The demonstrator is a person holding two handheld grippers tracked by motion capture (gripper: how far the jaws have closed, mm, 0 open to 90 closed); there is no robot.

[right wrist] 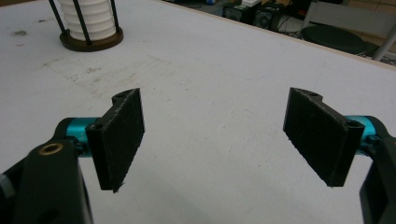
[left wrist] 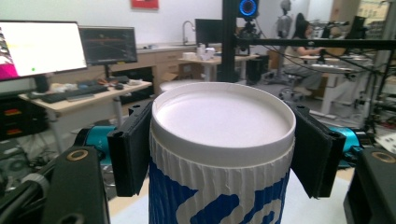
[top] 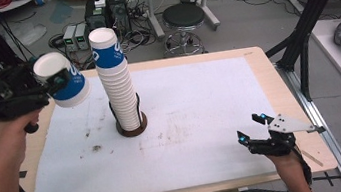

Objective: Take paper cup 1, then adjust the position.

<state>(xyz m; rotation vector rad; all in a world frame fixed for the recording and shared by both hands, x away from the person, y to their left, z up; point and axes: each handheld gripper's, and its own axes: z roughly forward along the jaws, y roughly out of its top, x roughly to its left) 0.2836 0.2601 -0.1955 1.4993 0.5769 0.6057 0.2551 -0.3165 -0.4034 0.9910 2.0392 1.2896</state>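
Up off the bench's left edge, the left tongs (top: 58,81) are clamped on a blue-and-white paper cup (top: 66,80), beside the cup stack (top: 117,83) in its holder. Right tongs (top: 251,127) sit spread apart, nothing between them.

The surface (top: 255,64) is a light wooden board, and a white mat (top: 202,122) with some dark stains covers most of it. Behind the surface, on the grey floor, stands a round black stool (top: 183,17). Left of the stool are several dark and grey boxes (top: 97,20) with many cables, perhaps computers or power units. Two monitors (left wrist: 70,46) stand on a desk in the room behind.
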